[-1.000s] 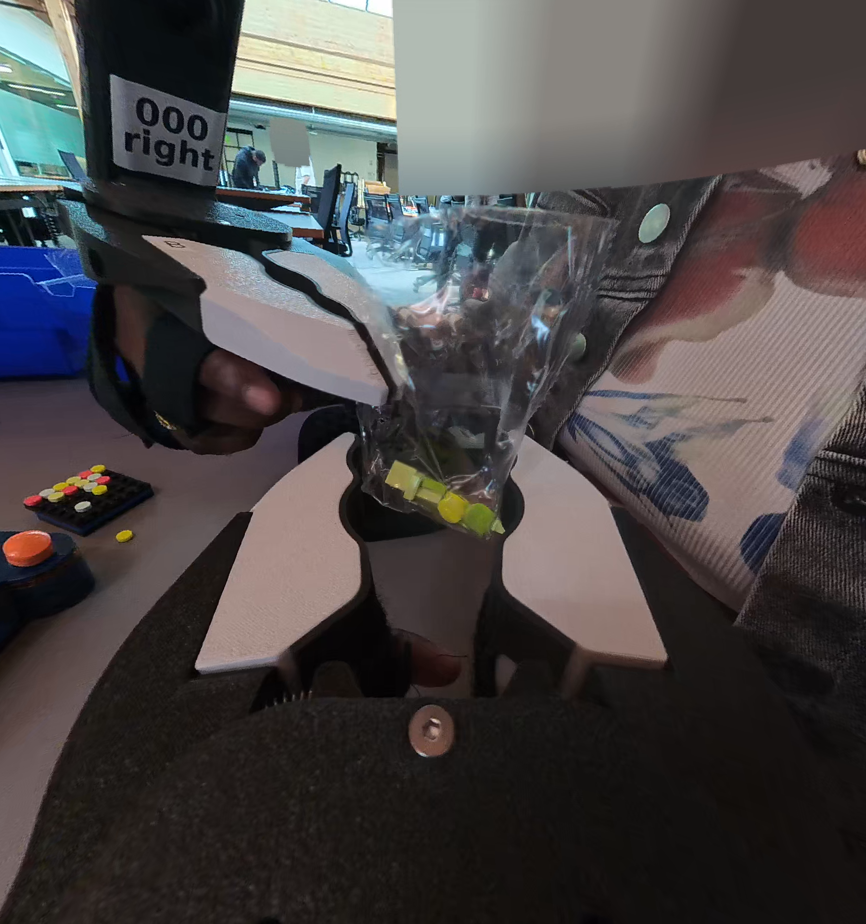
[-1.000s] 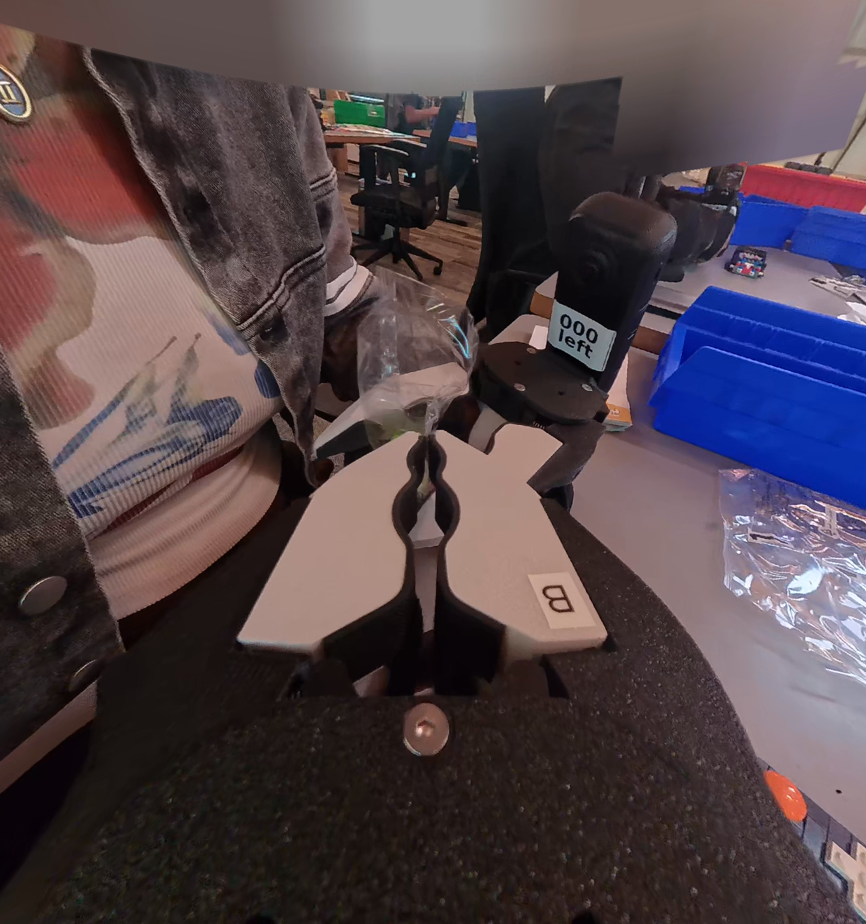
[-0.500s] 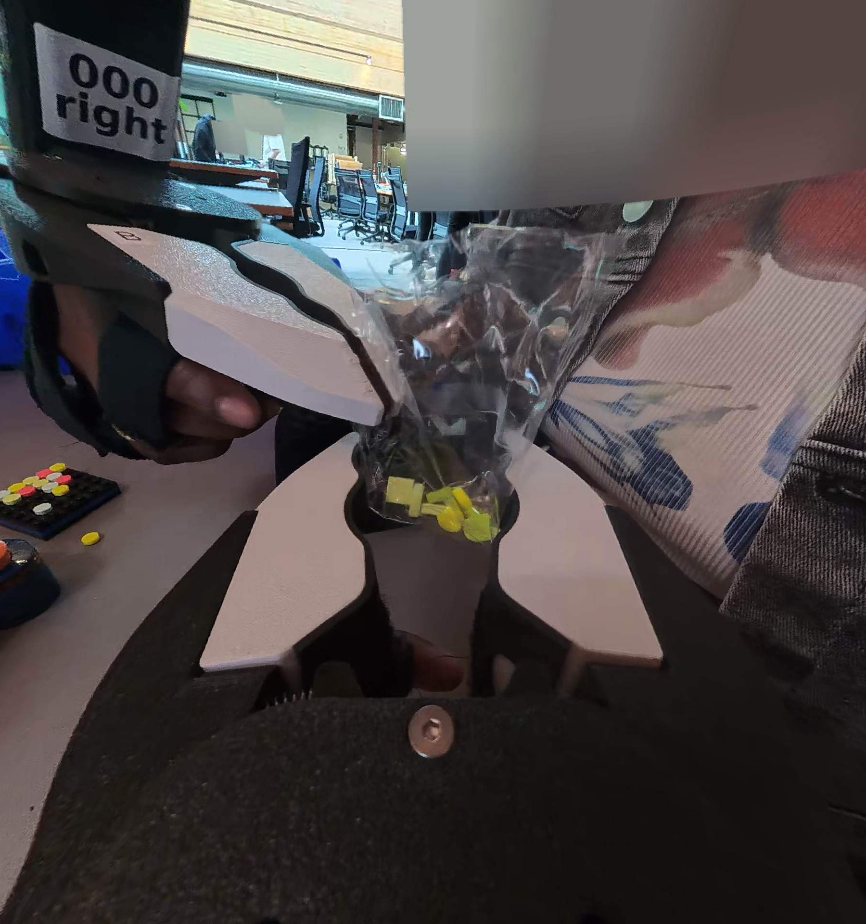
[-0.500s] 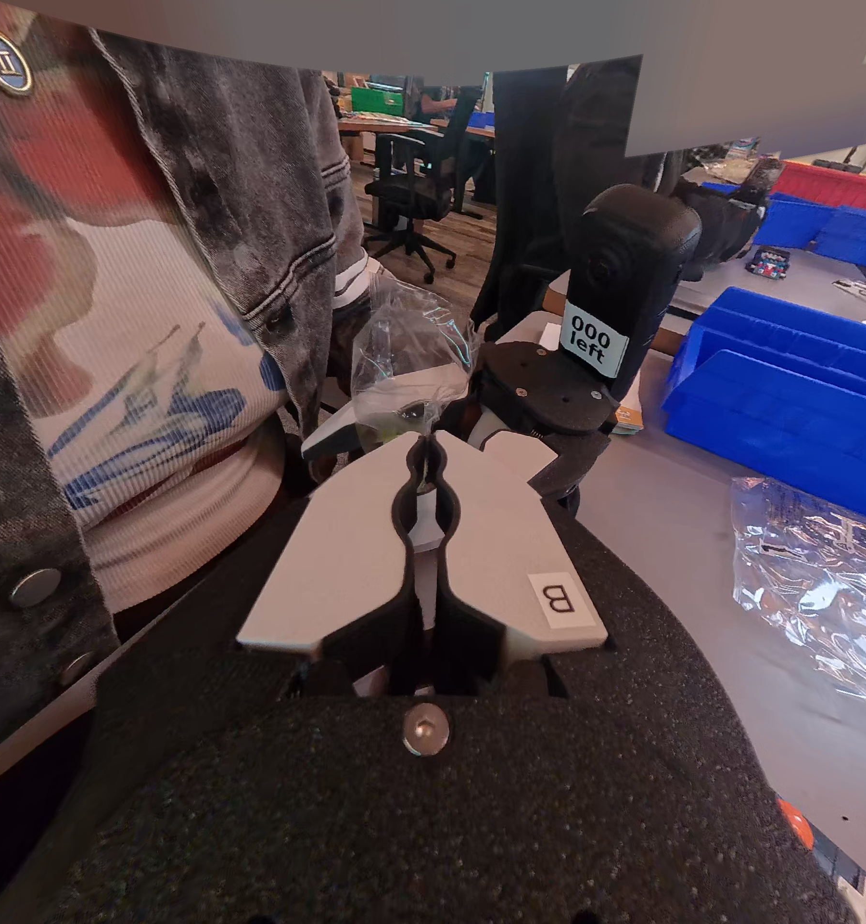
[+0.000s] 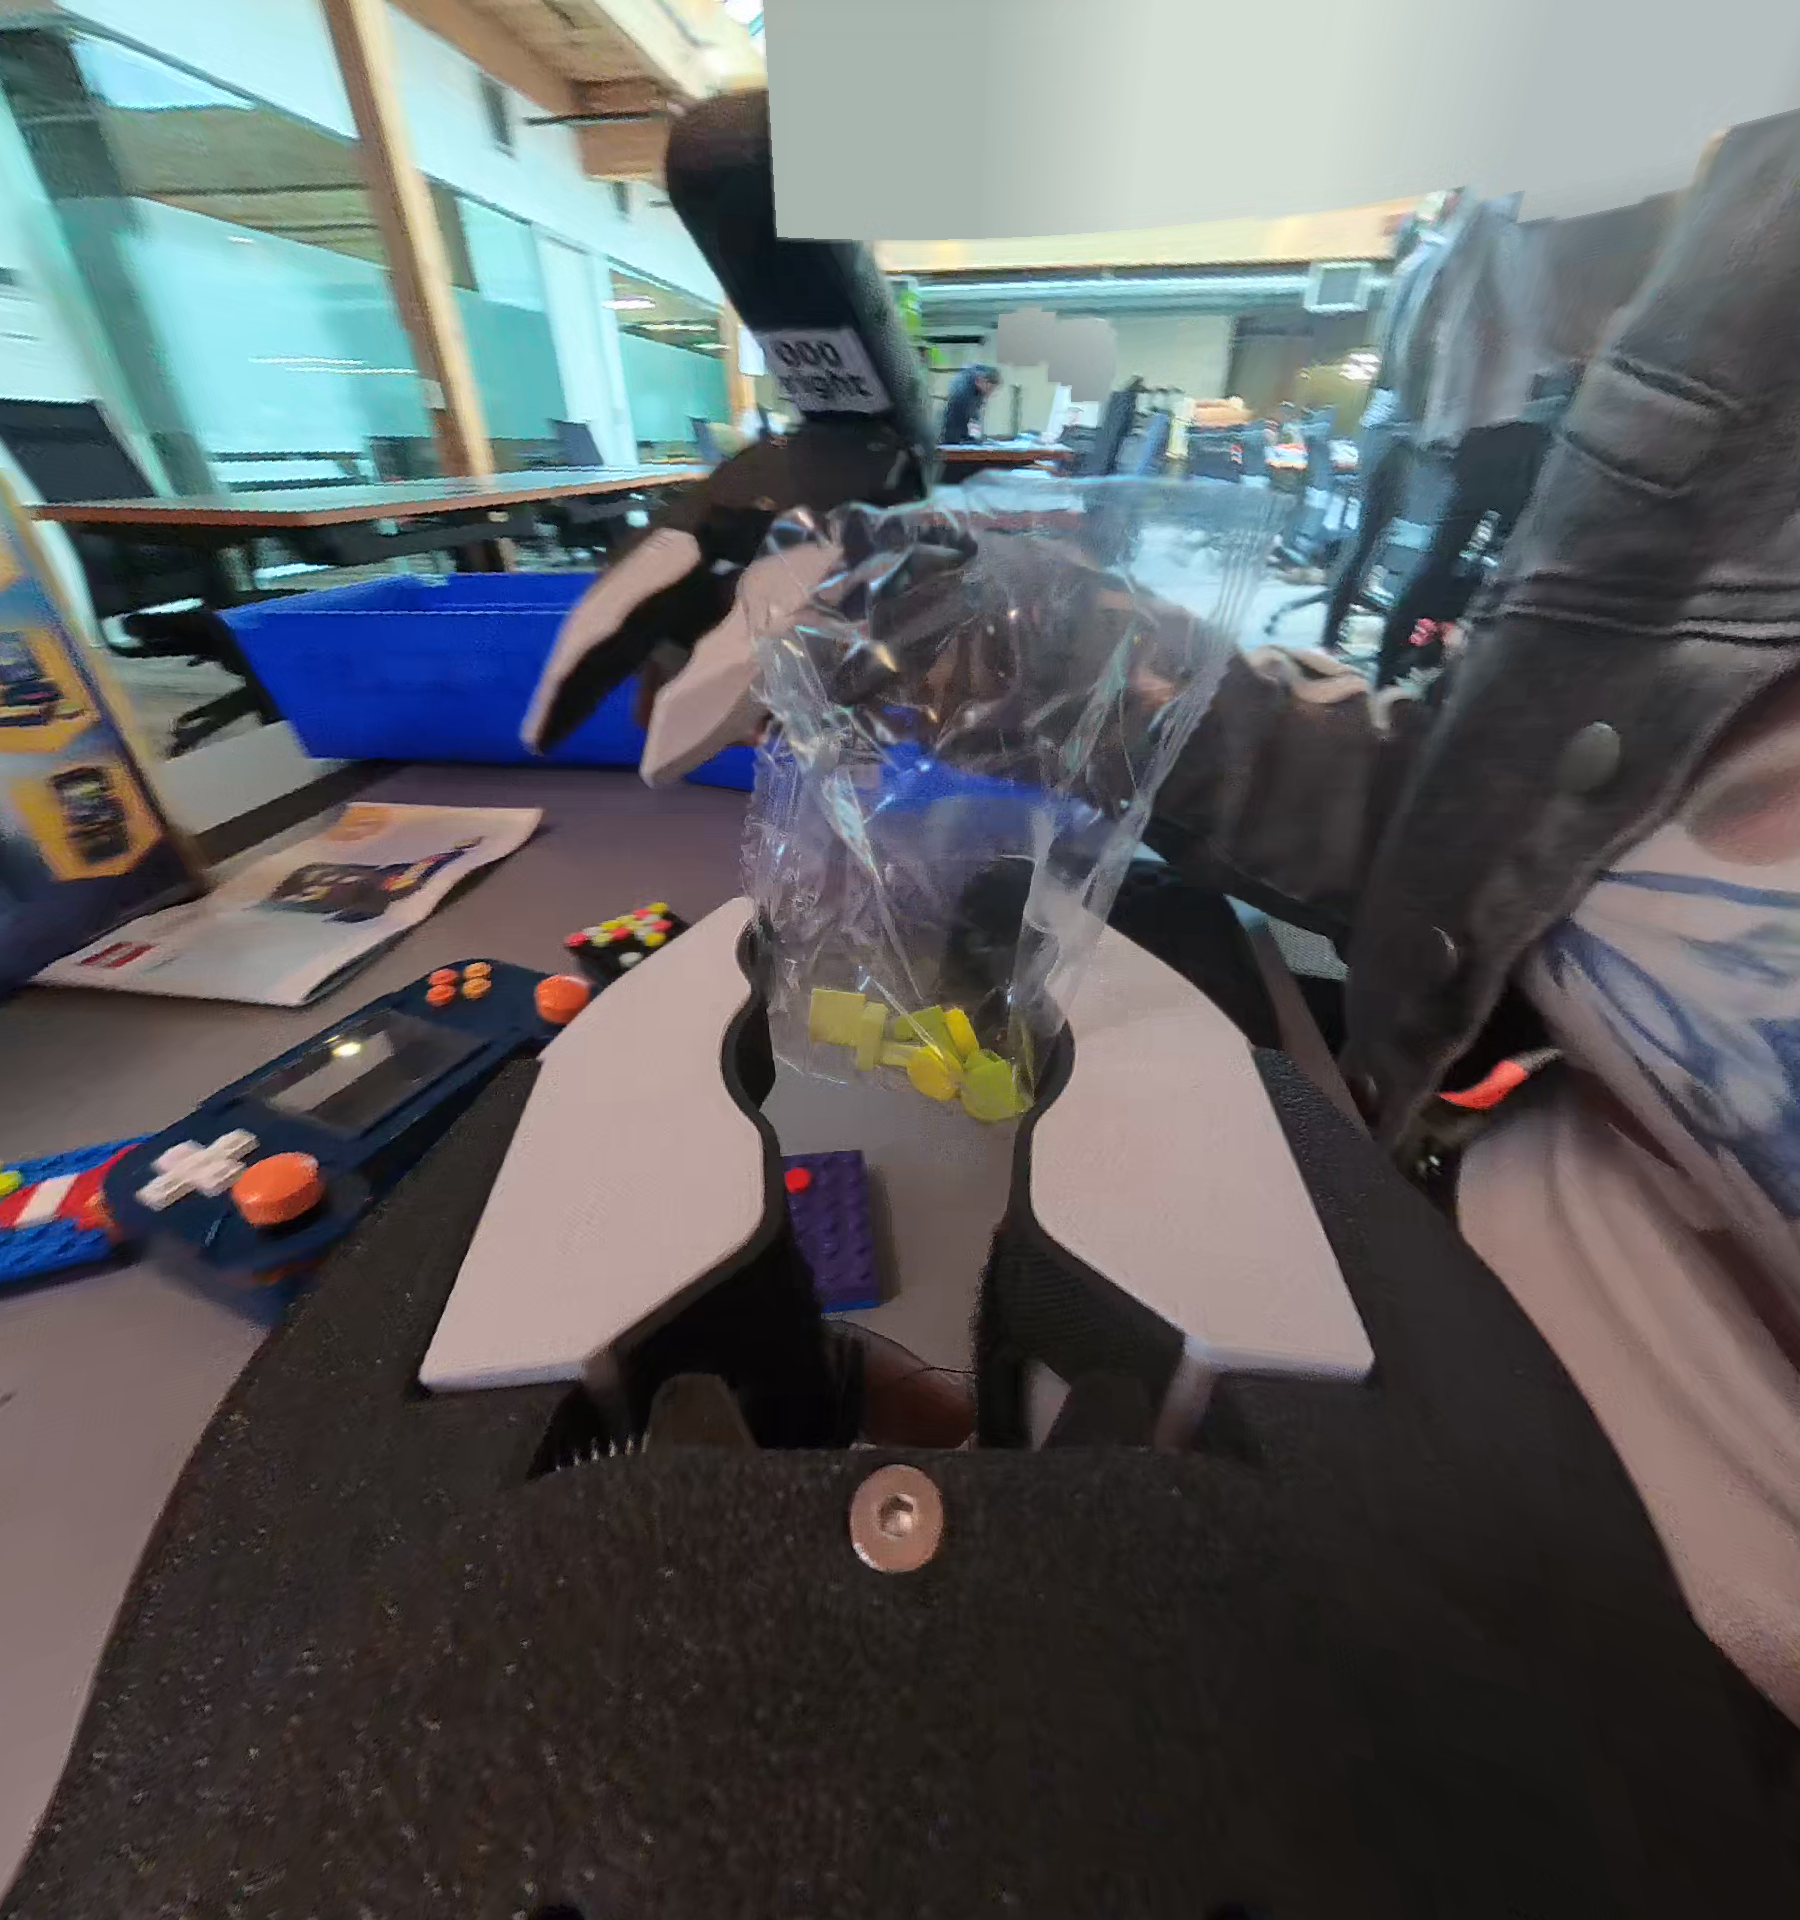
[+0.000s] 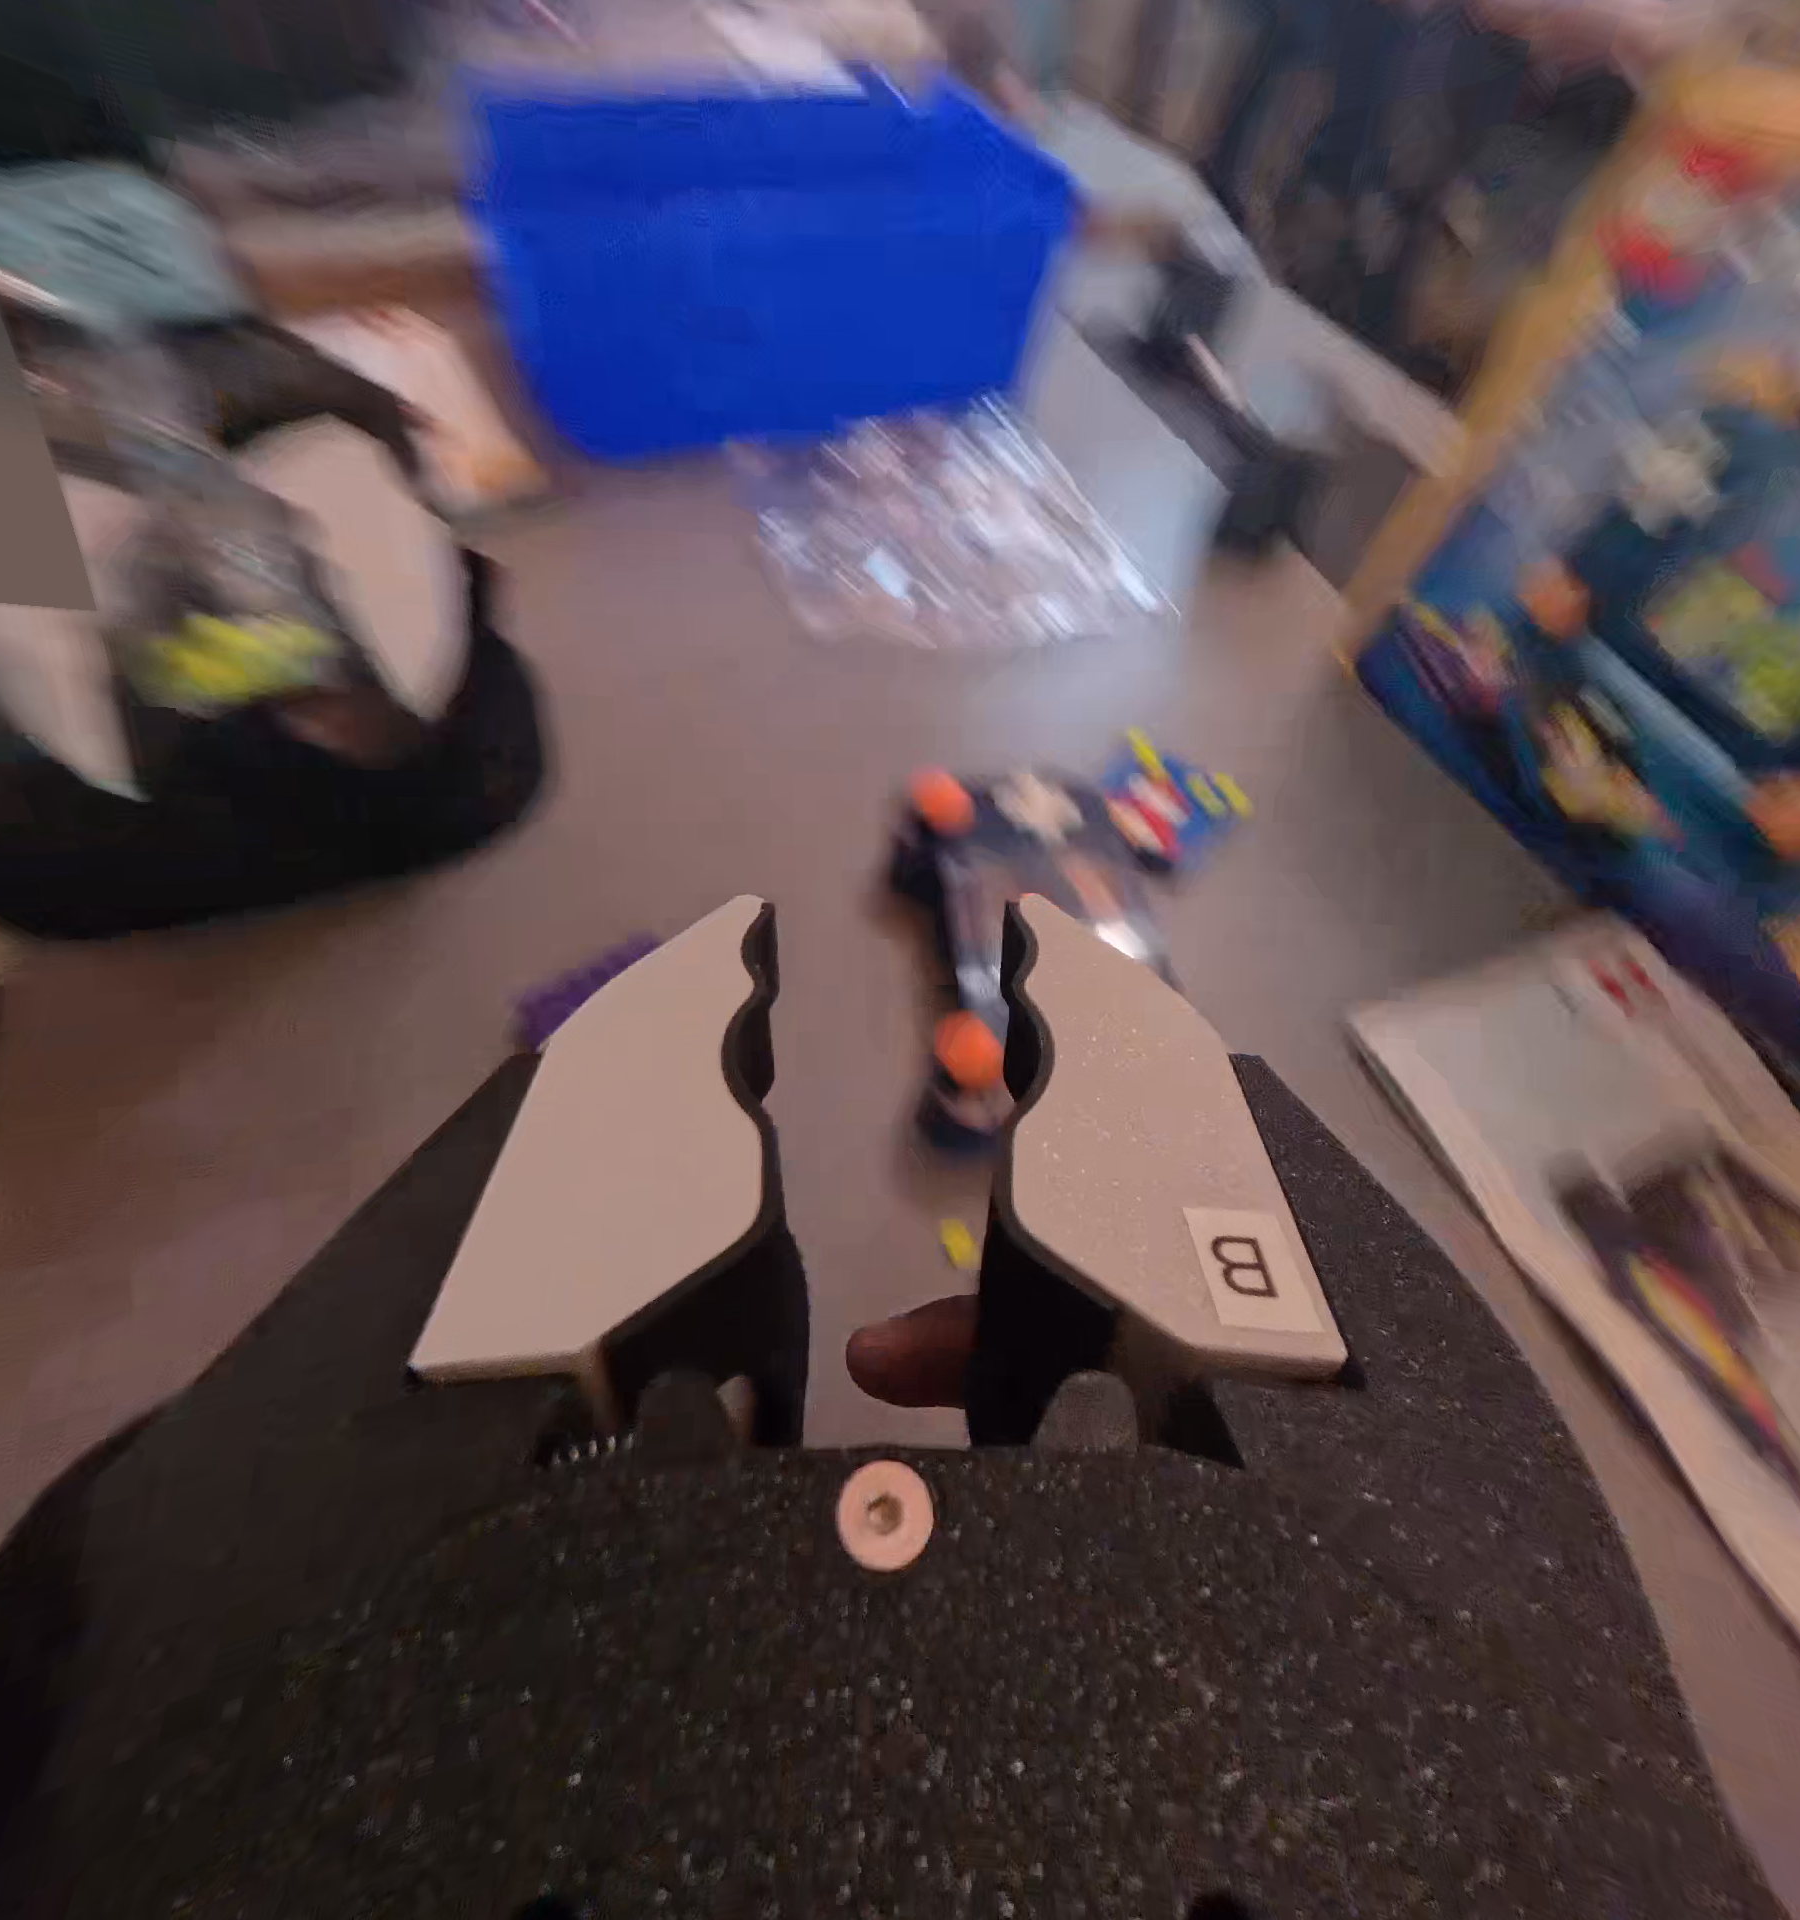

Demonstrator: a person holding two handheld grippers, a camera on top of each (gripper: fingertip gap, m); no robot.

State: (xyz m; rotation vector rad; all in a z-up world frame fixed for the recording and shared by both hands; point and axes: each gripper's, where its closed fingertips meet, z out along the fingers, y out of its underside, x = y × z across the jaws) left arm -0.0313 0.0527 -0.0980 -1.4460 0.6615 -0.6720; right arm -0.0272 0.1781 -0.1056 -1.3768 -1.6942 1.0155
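Left wrist view: left gripper [image 5: 901, 977] around bag [image 5: 963, 800]; right gripper [image 6: 888, 971] empty.

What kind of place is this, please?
Probably an open-plan office or lab: long desks and office chairs stand behind, and a blue storage bin sits on the grey worktable.

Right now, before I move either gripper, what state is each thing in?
Left gripper, jaws partly closed, apparently pinching the bottom of the clear plastic bag.
Right gripper, jaws open, empty.
Clear plastic bag, upright, off the table.
Yellow-green pieces, heaped in the bag's bottom.
Toy handheld console, flat on the table.
Purple plate, flat on the table.
Instruction booklet, lying flat, closed.
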